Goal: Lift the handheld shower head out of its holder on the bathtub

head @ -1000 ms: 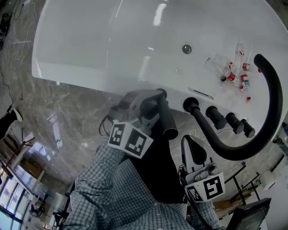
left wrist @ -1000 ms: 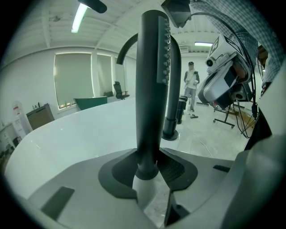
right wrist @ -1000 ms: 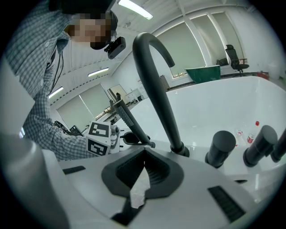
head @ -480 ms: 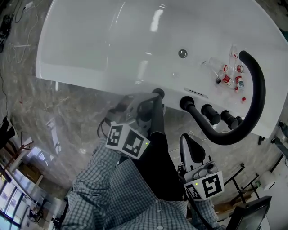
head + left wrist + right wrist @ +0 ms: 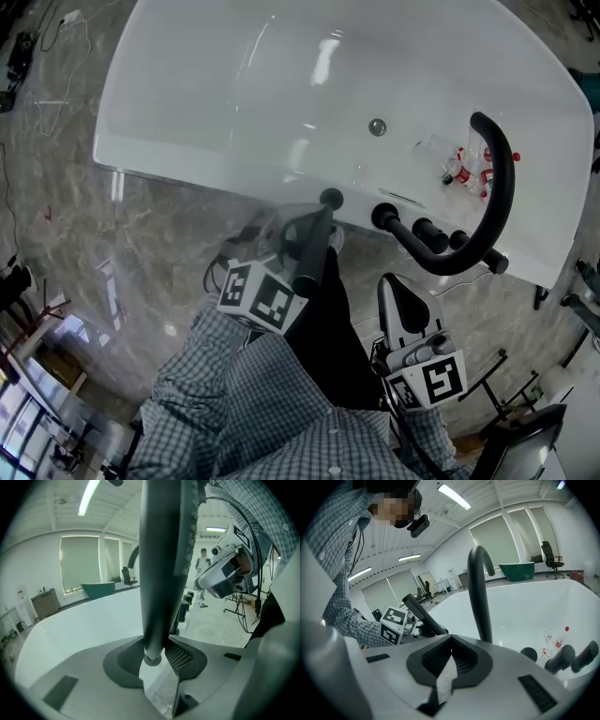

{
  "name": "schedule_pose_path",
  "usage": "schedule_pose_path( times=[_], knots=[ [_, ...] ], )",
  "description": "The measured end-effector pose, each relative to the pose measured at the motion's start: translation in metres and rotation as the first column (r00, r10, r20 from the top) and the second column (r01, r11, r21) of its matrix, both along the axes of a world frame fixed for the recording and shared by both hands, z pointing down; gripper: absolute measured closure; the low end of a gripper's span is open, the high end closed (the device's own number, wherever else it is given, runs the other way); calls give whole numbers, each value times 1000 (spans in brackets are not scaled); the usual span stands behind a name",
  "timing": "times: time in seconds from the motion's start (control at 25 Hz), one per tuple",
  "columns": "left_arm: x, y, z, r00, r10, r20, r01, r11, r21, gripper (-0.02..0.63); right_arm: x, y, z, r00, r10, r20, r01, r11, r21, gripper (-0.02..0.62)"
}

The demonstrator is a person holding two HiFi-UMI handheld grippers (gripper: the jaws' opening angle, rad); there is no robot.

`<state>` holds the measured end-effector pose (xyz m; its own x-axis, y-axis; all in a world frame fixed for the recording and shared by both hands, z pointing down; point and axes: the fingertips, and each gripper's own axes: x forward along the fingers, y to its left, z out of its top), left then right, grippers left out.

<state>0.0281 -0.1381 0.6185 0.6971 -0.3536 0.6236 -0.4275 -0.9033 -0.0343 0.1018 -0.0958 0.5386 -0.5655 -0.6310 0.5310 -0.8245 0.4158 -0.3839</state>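
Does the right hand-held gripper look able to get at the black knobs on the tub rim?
Probably yes. The right hand-held gripper is empty, jaws together, and its view shows the knobs unblocked, right of the arched spout; it would need to open first.

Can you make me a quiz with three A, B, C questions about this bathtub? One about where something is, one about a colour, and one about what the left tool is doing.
1. Where are the little bottles?
A. On the white bathtub
B. On the floor
C. On the checked sleeve

2. What colour is the shower head?
A. Red
B. Black
C. Yellow

3. What is the left tool doing?
A. Open and empty
B. Lying on the floor
C. Shut on the shower head

Answers:
1 A, they lie on the white tub near the curved spout.
2 B, its long handle is black.
3 C, the handle sits clamped between the jaws.
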Motion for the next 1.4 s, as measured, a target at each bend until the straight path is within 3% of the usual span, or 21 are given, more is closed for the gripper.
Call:
schedule_pose_path(
  times=[0.64, 1.4],
  knots=[
    [9, 7, -98, 999, 14, -47, -14, 1000, 0, 466, 12, -10, -73, 999, 37, -13, -35, 993, 116, 580],
    [2, 16, -211, 991, -76, -109, 75, 997, -12, 466, 32, -30, -167, 997, 77, -30, -66, 956, 286, 580]
  ],
)
